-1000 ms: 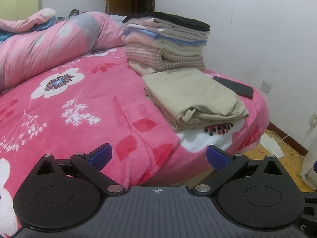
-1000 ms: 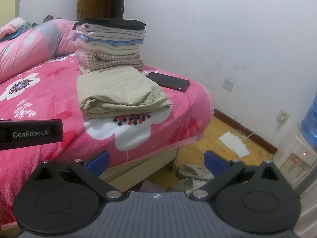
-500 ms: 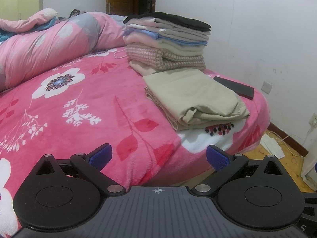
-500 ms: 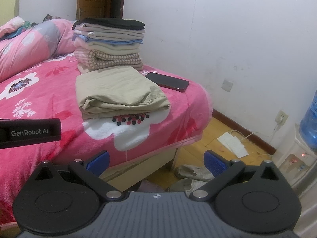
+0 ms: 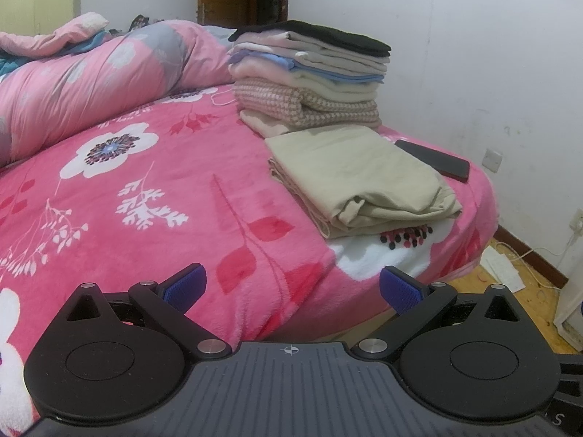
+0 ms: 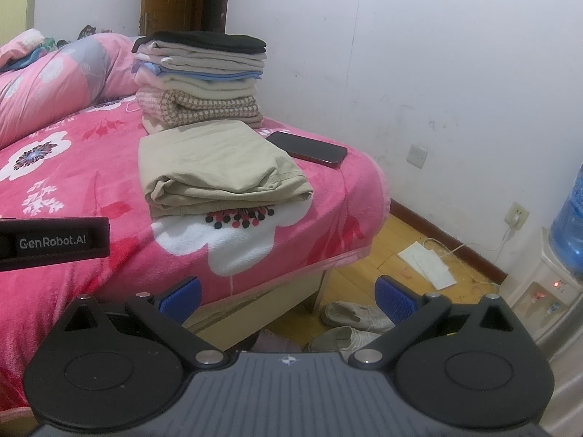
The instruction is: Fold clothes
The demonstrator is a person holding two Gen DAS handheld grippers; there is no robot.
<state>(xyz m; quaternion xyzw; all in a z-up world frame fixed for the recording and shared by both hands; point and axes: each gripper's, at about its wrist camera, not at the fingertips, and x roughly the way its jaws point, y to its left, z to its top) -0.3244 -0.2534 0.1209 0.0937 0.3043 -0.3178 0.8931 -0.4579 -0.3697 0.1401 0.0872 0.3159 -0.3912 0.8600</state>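
A folded beige garment lies on the pink floral bed near its corner. Behind it stands a stack of several folded clothes with a black item on top. My left gripper is open, held back over the bed's near edge, well short of the garment. My right gripper is open too, hovering past the bed's corner above the floor. The left gripper's side shows in the right wrist view. Neither holds anything.
A black phone lies beside the beige garment near the wall. A rolled pink duvet fills the far left. On the wooden floor sit shoes, papers and a water dispenser.
Both views have shifted only slightly; the clothes and phone stay put and both grippers remain open.
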